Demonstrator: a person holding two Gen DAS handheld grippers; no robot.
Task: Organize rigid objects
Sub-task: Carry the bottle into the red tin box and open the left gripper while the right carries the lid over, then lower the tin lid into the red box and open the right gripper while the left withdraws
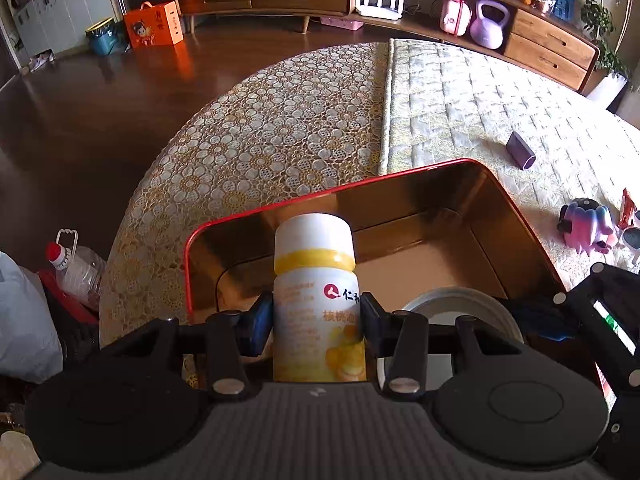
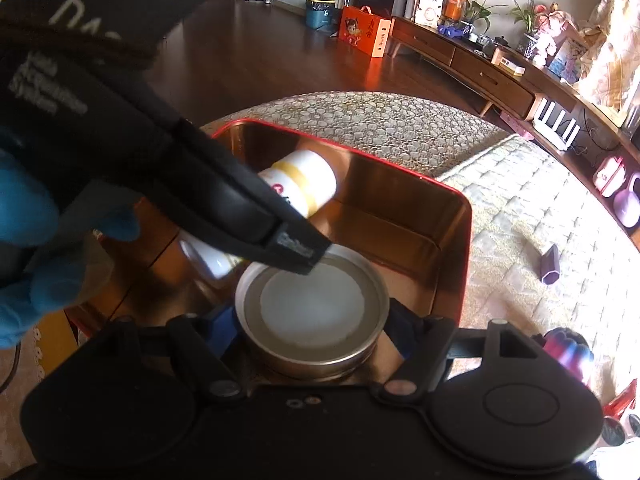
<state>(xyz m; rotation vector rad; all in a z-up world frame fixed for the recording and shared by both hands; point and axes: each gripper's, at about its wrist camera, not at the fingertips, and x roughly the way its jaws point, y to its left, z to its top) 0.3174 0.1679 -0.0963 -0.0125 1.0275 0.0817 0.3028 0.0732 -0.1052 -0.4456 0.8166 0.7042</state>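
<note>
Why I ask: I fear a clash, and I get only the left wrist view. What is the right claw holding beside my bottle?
Observer: The right claw is shut on a round metal tin with a white top.
Operator: How close is my left claw to it?
Observer: In the right wrist view, a finger of the left claw crosses the tin's far rim. I cannot tell whether they touch.
Operator: And the bottle?
Observer: From there the bottle lies tilted over the red box, cap toward its far wall.
</note>
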